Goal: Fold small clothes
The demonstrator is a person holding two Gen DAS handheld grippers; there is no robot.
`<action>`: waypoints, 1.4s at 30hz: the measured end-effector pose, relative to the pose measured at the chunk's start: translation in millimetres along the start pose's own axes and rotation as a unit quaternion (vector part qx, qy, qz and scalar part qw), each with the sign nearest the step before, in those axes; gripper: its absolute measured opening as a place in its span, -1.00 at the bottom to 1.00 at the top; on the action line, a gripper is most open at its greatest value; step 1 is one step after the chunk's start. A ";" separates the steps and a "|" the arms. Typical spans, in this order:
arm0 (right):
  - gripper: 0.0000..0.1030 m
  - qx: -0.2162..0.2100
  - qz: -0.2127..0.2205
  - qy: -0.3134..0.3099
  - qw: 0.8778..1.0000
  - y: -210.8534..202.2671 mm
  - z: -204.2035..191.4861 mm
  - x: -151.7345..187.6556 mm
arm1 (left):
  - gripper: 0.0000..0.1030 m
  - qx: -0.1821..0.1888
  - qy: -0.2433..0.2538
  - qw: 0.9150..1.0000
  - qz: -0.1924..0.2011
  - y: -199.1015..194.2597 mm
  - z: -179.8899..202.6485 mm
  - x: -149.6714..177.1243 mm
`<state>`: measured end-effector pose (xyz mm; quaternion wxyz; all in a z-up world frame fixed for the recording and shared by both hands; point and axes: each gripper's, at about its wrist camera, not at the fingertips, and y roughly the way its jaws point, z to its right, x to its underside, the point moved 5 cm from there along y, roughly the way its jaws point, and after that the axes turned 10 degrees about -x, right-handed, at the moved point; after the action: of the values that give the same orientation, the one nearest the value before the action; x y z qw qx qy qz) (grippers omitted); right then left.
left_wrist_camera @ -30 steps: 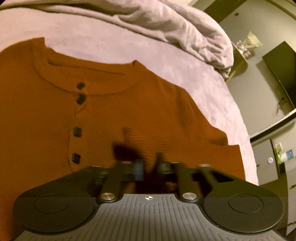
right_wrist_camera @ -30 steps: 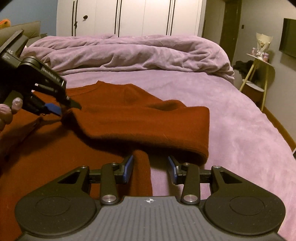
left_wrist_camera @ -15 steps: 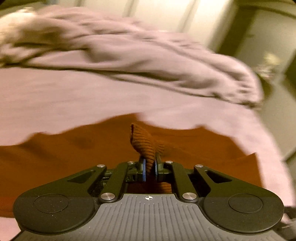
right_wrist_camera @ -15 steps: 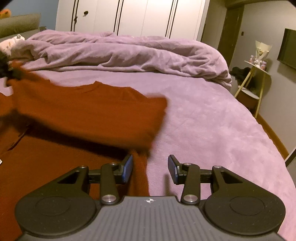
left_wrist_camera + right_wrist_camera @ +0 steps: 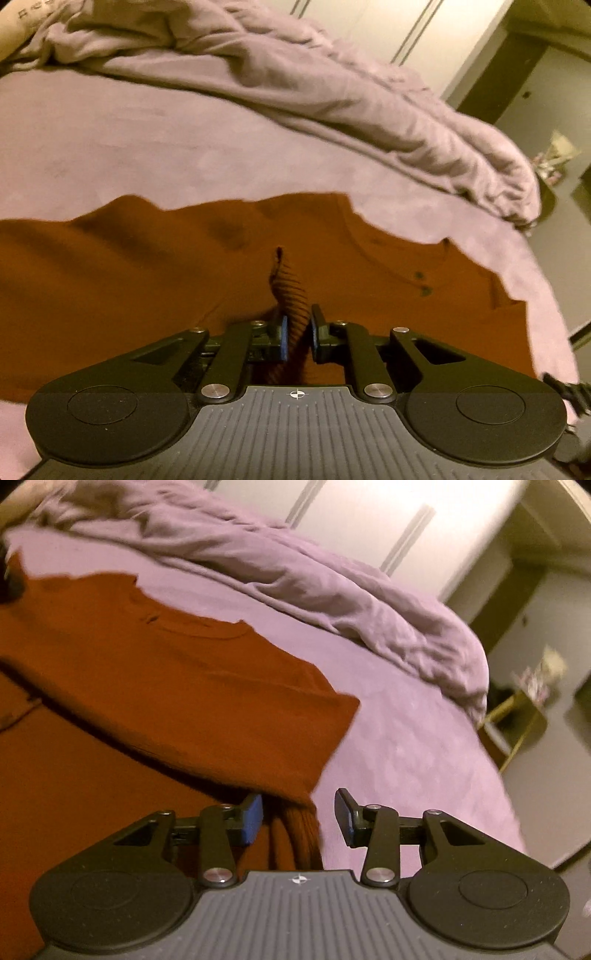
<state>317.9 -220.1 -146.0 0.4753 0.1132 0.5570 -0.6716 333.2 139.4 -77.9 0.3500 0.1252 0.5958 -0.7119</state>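
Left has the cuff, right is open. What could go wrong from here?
1. The left hand-held gripper pinches only the ribbed cuff; it may slip out mid-fold.
2. The right hand-held gripper is open, so the shirt could drag across the bedspread and bunch.

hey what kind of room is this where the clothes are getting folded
Most likely a bedroom. The rust-orange shirt lies on a bed with a purple cover, a rumpled duvet is heaped at the far side, and tall white wardrobe doors stand behind it.
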 end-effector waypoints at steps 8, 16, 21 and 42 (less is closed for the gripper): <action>-0.81 0.057 0.029 0.008 0.998 9.0 10.8 -5.6 | -0.80 0.029 0.006 0.999 0.046 -15.8 17.0 -15.9; -0.81 0.081 -0.003 -0.033 0.996 12.9 3.7 11.1 | -0.79 -0.021 0.074 0.997 0.026 8.5 35.8 -13.3; -0.68 0.001 0.016 0.018 1.000 -14.4 19.2 10.8 | -0.44 -0.052 0.082 0.995 0.009 15.9 9.6 4.7; -0.66 -0.110 0.016 0.131 0.985 8.2 -4.3 -22.4 | -0.77 0.050 0.065 0.996 -0.028 6.9 13.8 -19.5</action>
<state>334.3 -204.4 -137.5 0.4181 0.1562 0.6831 -0.5781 355.0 133.0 -68.0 0.2841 0.1721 0.5843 -0.7405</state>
